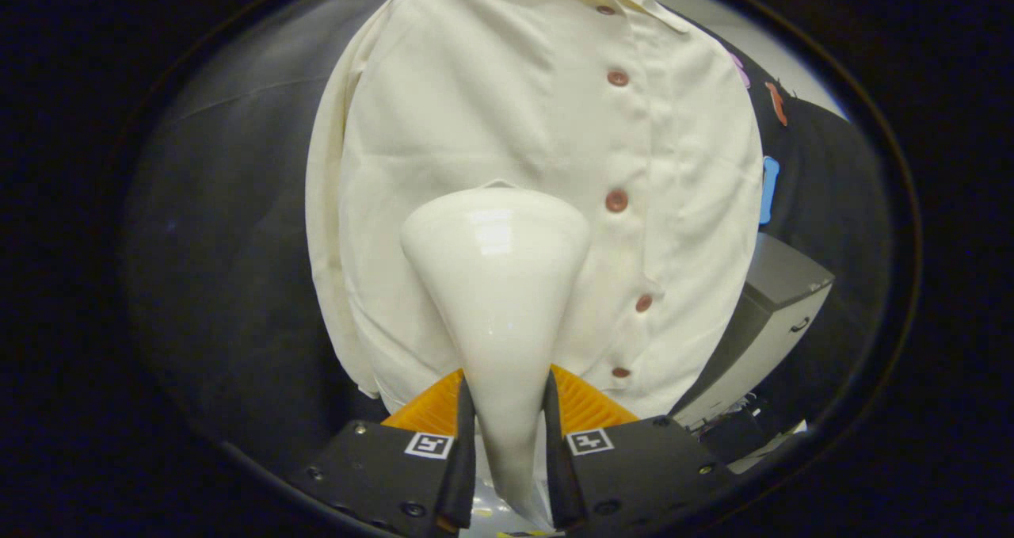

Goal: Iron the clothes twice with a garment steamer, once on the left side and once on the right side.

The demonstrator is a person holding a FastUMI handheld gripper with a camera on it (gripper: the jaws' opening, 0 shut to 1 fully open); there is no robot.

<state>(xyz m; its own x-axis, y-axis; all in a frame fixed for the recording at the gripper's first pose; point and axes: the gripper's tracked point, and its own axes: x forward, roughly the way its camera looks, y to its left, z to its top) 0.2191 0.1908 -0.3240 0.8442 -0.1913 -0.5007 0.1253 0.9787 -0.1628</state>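
A cream button-up shirt [475, 110] hangs upright ahead of me, with a row of brown buttons [616, 200] running down its front. My gripper [507, 399] is shut on the narrow handle of a white garment steamer [497, 284]. The steamer widens into a broad head that rests against the shirt's left panel, just left of the button row, at about mid-height. Both fingers [463, 435] press on the handle from either side. The face of the steamer head is hidden against the fabric.
A grey box-shaped unit with a handle [772, 316] stands to the lower right of the shirt. Dark cloth wall [230, 229] lies behind and to the left of the shirt.
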